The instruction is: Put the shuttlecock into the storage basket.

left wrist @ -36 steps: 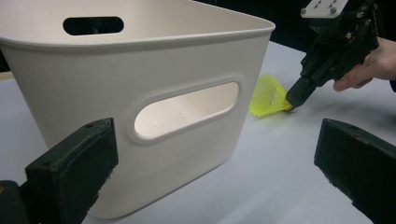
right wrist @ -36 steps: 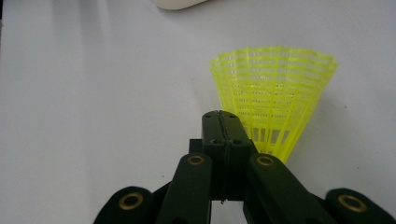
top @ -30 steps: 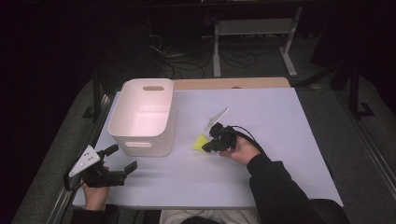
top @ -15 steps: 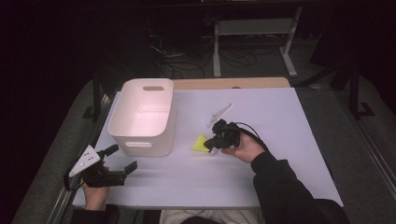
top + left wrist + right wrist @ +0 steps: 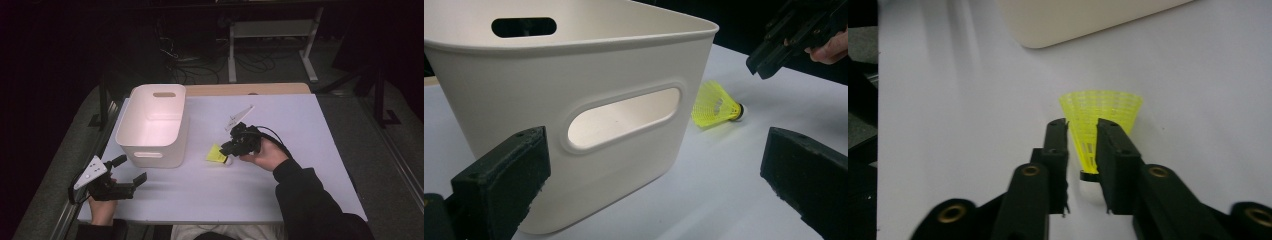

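Observation:
A yellow shuttlecock (image 5: 216, 154) (image 5: 716, 104) (image 5: 1100, 112) lies on its side on the white tabletop (image 5: 280, 200), just right of a white plastic basket (image 5: 150, 145) (image 5: 574, 75). My right gripper (image 5: 229, 148) (image 5: 1082, 125) (image 5: 769, 60) hovers just above and right of it. Its jaws have just been opening and stand slightly apart; the shuttlecock shows through the gap, lying below them and free of the pads. My left gripper (image 5: 131, 168) rests near the table's front left corner, open wide and facing the basket's handle slot, with nothing between its fingers.
The basket looks empty inside. A metal stand (image 5: 270, 30) and cables lie on the dark floor beyond the table's far edge. The tabletop is bare white to the right of my right hand and along the front.
My right gripper has lifted a little off the shuttlecock and its jaws have parted. The shuttlecock stays on the table. The left gripper has not moved.

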Tool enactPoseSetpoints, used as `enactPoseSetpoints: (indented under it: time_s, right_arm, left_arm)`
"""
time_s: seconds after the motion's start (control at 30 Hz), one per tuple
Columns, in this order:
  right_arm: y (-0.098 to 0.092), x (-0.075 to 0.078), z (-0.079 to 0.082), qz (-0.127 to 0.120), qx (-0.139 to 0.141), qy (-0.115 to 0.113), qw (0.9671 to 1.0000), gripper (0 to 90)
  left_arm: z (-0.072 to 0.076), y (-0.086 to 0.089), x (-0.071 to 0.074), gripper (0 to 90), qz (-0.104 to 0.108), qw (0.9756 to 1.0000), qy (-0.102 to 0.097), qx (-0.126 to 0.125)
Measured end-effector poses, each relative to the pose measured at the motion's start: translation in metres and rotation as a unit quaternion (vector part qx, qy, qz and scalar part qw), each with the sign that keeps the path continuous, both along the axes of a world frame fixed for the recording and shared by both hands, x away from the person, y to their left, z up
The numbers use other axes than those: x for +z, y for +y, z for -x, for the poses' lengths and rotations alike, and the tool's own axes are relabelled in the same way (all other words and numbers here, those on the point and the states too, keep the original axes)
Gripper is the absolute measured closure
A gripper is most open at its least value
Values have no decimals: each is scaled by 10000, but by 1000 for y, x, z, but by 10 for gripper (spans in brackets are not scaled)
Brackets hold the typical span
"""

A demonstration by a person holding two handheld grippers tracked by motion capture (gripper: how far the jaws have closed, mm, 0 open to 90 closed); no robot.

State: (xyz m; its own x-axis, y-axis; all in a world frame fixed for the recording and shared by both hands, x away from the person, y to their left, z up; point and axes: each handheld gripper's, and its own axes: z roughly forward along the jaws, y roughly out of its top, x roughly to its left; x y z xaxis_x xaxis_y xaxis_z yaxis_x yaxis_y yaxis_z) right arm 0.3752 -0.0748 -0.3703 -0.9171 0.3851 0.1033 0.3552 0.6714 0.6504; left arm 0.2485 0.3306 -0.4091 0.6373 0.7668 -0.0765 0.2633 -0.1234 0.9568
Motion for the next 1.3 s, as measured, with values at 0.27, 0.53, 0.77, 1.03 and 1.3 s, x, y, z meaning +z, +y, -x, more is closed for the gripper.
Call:
enactPoseSetpoints:
  time_s: [0.27, 0.53, 0.77, 1.03, 1.3]
  right_arm:
    - [-4, 0, -4, -53, -227, 15, 9997, 394]
    - [0, -8, -8, 156, -315, 42, 9994, 124]
    - [3, -16, -10, 290, -295, 101, 9991, 0]
    - [3, -28, -14, 278, -277, 224, 9990, 0]
    - [1, -40, -15, 245, -274, 323, 9988, 0]
  left_arm:
    - [0, 0, 0, 0, 0, 10000, -2, 3]
    - [0, 0, 0, 0, 11, 10000, -7, 4]
    - [0, 0, 0, 0, 12, 10000, -7, 5]
    - [0, 0, 0, 0, 10, 10000, -9, 4]
    - [0, 0, 0, 0, 12, 10000, -7, 6]
